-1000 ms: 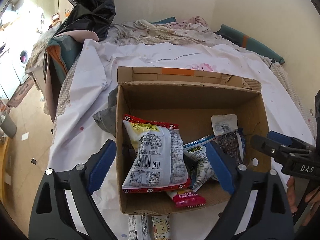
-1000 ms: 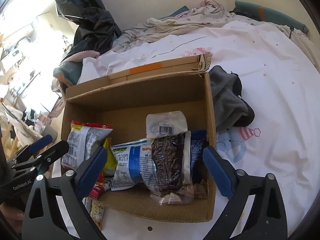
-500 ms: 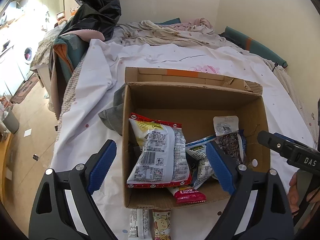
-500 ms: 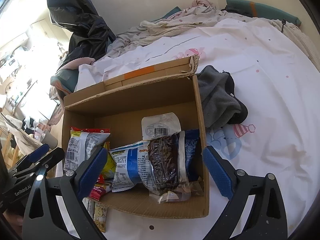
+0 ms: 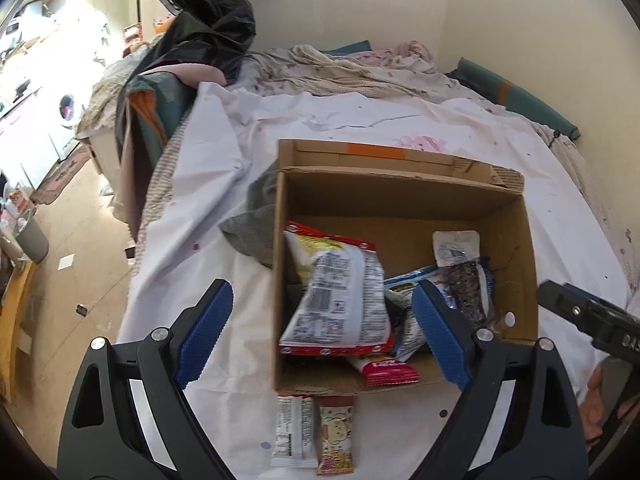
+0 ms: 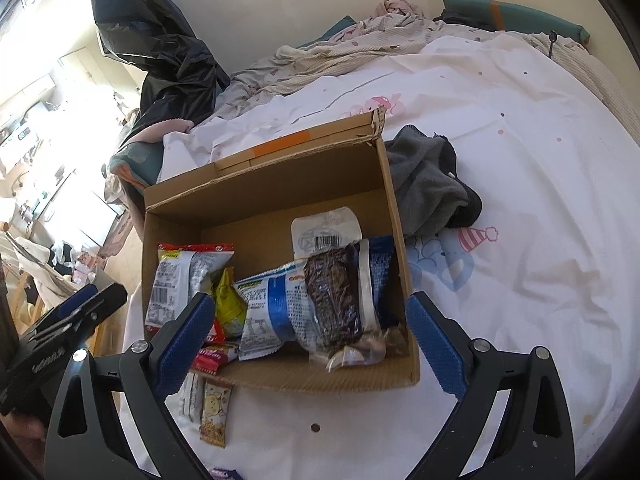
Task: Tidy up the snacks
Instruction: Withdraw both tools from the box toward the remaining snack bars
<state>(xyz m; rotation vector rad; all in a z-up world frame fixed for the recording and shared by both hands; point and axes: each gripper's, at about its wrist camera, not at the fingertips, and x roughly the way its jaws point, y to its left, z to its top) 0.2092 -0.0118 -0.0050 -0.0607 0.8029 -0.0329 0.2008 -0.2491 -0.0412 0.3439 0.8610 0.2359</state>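
An open cardboard box [image 5: 400,178] sits on the white bedsheet with several snack packets inside. A red-edged white bag [image 5: 340,292] leans at its left, with a blue-and-white packet [image 6: 272,304] and a dark packet [image 6: 336,292] to the right. A small red packet [image 5: 386,370] lies at the front. Two small packets [image 5: 312,434] lie on the sheet just outside the box's near wall. My left gripper [image 5: 322,294] hangs open above the box's near left corner, holding nothing. Open and just as bare, my right gripper [image 6: 310,304] hovers over the near right part of the box [image 6: 264,196].
A grey cloth [image 6: 428,188] is bunched against one side of the box. A black plastic bag [image 5: 208,28] and rumpled bedding [image 5: 352,68] lie behind it. The bed's left edge drops to the floor [image 5: 80,240]. Bare sheet [image 6: 540,240] stretches to the right.
Both grippers have drawn back a little from the box, so it looks farther off. The two small packets in front of it show more fully. Jaws unchanged.
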